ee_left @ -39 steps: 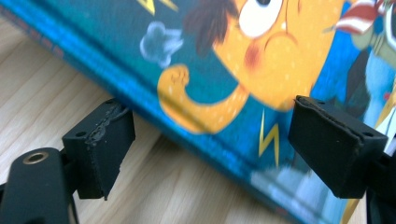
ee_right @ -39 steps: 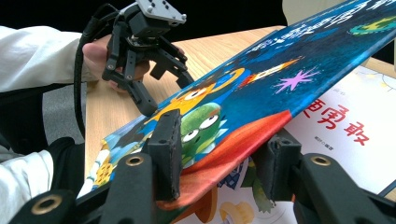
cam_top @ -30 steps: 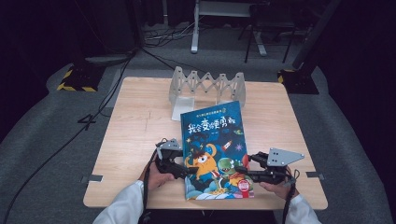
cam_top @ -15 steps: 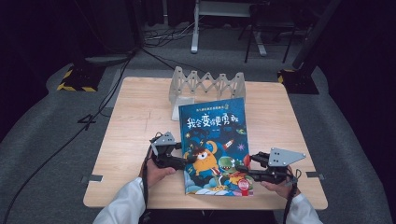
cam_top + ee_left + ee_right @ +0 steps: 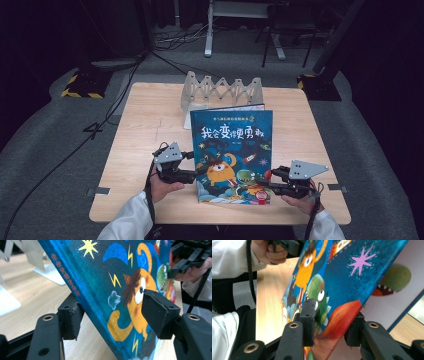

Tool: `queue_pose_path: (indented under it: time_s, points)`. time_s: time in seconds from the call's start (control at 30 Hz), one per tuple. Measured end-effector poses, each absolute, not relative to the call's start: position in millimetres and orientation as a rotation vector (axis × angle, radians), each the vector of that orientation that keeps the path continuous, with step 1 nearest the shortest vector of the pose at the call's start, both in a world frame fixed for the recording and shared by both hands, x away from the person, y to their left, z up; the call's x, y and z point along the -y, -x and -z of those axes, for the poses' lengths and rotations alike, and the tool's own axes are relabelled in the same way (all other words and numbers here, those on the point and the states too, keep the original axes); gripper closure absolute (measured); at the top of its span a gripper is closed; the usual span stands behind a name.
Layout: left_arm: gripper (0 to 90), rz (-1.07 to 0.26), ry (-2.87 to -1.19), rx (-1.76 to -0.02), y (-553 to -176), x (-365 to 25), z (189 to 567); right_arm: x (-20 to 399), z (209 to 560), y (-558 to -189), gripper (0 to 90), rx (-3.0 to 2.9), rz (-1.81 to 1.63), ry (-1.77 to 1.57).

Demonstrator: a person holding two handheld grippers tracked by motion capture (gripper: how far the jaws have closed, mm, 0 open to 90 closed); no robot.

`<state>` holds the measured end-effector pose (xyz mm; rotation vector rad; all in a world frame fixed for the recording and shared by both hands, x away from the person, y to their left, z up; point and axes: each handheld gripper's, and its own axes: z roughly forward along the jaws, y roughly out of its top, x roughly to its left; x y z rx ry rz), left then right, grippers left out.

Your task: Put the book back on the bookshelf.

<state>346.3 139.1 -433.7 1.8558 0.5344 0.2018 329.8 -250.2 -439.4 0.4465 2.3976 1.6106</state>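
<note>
A picture book (image 5: 232, 152) sits in the lower middle of the high view, its blue cover lifted and tilted up toward the camera, showing white and yellow Chinese title letters, an orange one-eyed monster, a green monster, stars and lightning bolts. Behind the raised cover a white inner page with a green creature shows at the right of the right gripper view. The book rests on a light wooden table (image 5: 145, 125); a white zigzag rack (image 5: 220, 92) stands on the table just above the book in the frame. Around the table lie grey carpet, black cables and dark stands. The left gripper (image 5: 192, 175), at the book's lower left edge, has its jaws on either side of the spine edge, clamped on the cover. The right gripper (image 5: 265, 187), at the lower right corner, has its jaws pinching the cover's corner. A hand in a white sleeve holds each gripper.
</note>
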Motion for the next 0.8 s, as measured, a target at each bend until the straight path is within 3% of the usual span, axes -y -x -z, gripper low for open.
queue_pose_path:
  time_s: [0.3,0.63,0.8]
  points:
    - [37.2,-0.242,-1.849,-0.479,-337,-129,427,255,446,-328,66.5,-2.394,-1.568,-0.478]
    - [62.6,-0.24,-1.885,-0.381,-330,-123,429,257,450,-330,65.4,-2.388,-1.52,-0.482]
    - [64.5,-0.256,-1.894,-0.356,-326,-115,432,255,450,-328,64.5,-2.376,-1.495,-0.466]
